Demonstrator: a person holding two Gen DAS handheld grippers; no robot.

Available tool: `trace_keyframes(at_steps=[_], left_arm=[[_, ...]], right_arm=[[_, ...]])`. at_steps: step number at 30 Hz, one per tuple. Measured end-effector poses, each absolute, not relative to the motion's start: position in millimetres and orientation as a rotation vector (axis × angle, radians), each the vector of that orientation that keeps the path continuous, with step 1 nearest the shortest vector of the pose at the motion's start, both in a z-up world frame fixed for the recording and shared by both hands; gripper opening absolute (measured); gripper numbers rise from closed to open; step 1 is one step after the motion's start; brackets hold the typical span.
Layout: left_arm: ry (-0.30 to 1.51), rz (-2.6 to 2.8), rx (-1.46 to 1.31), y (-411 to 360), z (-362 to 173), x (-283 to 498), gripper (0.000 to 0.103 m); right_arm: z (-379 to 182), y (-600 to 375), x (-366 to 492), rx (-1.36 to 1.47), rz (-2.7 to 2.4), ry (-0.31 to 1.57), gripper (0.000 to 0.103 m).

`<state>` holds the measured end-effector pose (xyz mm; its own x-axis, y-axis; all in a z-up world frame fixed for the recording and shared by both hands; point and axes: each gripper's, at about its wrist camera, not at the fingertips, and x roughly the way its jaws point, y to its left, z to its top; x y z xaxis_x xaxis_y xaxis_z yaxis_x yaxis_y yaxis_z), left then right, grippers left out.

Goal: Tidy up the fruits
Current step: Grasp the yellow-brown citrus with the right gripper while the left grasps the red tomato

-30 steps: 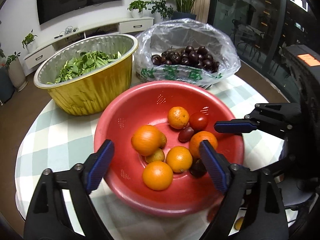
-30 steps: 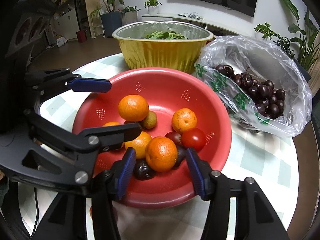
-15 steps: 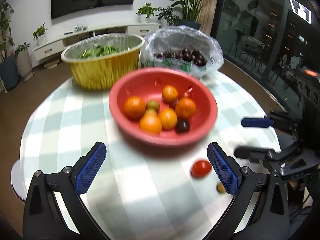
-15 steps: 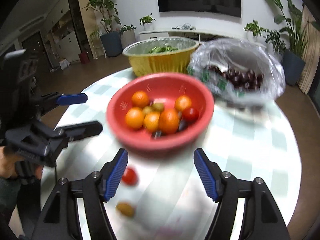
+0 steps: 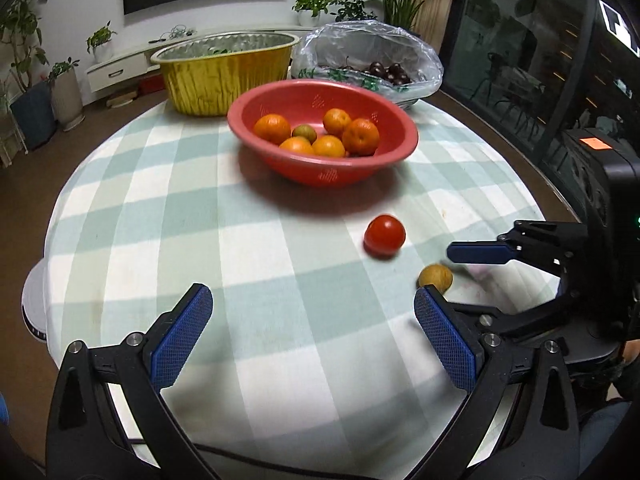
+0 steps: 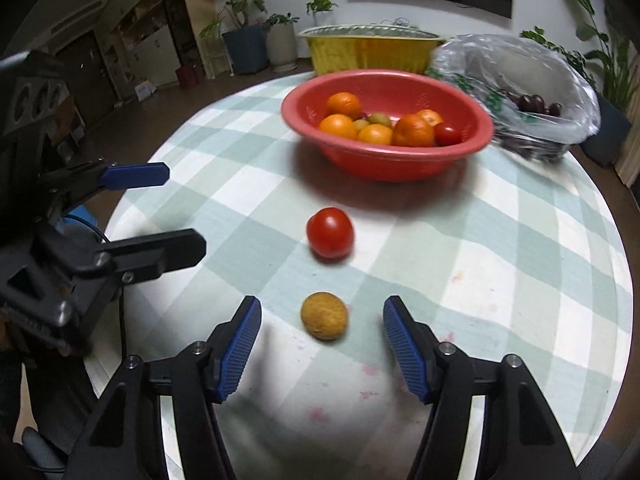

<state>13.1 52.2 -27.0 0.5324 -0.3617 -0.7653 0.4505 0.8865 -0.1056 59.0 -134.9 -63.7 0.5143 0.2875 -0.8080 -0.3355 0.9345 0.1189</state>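
A red bowl (image 5: 280, 98) (image 6: 304, 98) holds several oranges (image 5: 272, 128) (image 6: 338, 126), small green fruits and a tomato (image 6: 447, 133). A loose red tomato (image 5: 384, 236) (image 6: 330, 233) and a small tan fruit (image 5: 435, 277) (image 6: 324, 315) lie on the checked tablecloth in front of the bowl. My left gripper (image 5: 314, 332) is open and empty over the near cloth. My right gripper (image 6: 322, 346) is open and empty, with the tan fruit just ahead, between its blue pads. It also shows at the right of the left wrist view (image 5: 480, 254).
A gold foil tub (image 5: 224, 70) (image 6: 368, 52) stands behind the bowl. A clear plastic bag of dark cherries (image 5: 384, 68) (image 6: 532, 100) sits at the back right. The round table's edge (image 5: 52, 280) drops off at the left. The left gripper shows in the right wrist view (image 6: 156, 208).
Both grippers have pulled back from over the bowl toward the near edge of the table. The loose tomato and tan fruit have come into view in front of them.
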Motion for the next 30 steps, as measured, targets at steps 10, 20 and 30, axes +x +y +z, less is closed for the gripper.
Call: trace_keyframes(at_steps=[10,20,30], left_arm=[[0.918,-0.468,0.119,50,-37,18,0.103],[0.932,-0.462,0.164,42,-40,23,0.103],[0.907,-0.542,0.277,-2,-36,47,0.103]], right_arm=[[-75,-129,60,-0.111,0.354,0.996,0.042],[-75,-130,58,-0.107,0.382,0.990,0.028],[-66,-178,56,0.063,0.327,0.989,0.028]])
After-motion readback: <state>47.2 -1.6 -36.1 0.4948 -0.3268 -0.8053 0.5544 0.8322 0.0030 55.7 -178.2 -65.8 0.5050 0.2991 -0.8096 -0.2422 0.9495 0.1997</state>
